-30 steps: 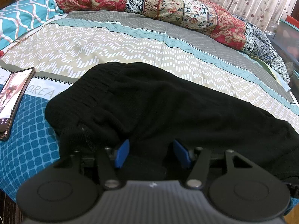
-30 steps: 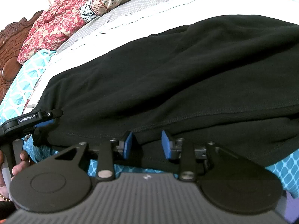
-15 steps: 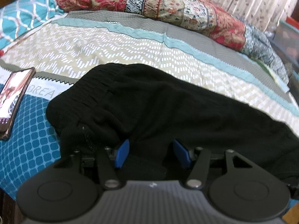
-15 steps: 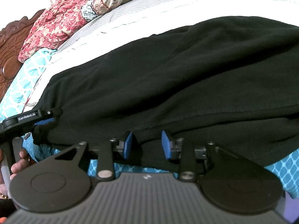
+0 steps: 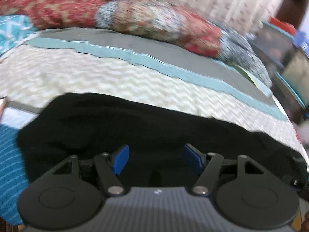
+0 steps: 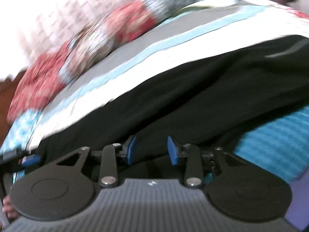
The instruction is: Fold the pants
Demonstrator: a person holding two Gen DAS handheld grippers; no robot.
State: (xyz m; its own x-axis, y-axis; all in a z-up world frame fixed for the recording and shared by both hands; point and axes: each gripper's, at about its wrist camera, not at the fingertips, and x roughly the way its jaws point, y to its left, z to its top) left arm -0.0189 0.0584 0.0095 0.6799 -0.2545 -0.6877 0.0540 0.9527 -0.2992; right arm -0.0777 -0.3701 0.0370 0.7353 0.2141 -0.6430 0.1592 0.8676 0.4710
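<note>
Black pants (image 5: pixel 154 127) lie spread across the bed, seen again in the right wrist view (image 6: pixel 212 96). My left gripper (image 5: pixel 156 159) sits at their near edge with its blue pads wide apart; its jaws are opening and dark cloth lies between them without visible pressing. My right gripper (image 6: pixel 151 150) is shut on the pants' near edge, which runs in between its pads. In that view the left gripper's blue pad (image 6: pixel 29 158) shows at the far left, above a hand (image 6: pixel 7 206). Both views are blurred.
The bed has a cream, grey and teal sheet (image 5: pixel 96 77) with a blue patterned part (image 6: pixel 270 135) near me. A red floral quilt (image 5: pixel 135 13) is piled along the far side. Storage boxes (image 5: pixel 280 38) stand past the bed's right end.
Both views have swung and blurred. The left pads stand wider apart than before. The phone has slid almost out of the left view. The right gripper moved with the pants' edge, showing more blue sheet.
</note>
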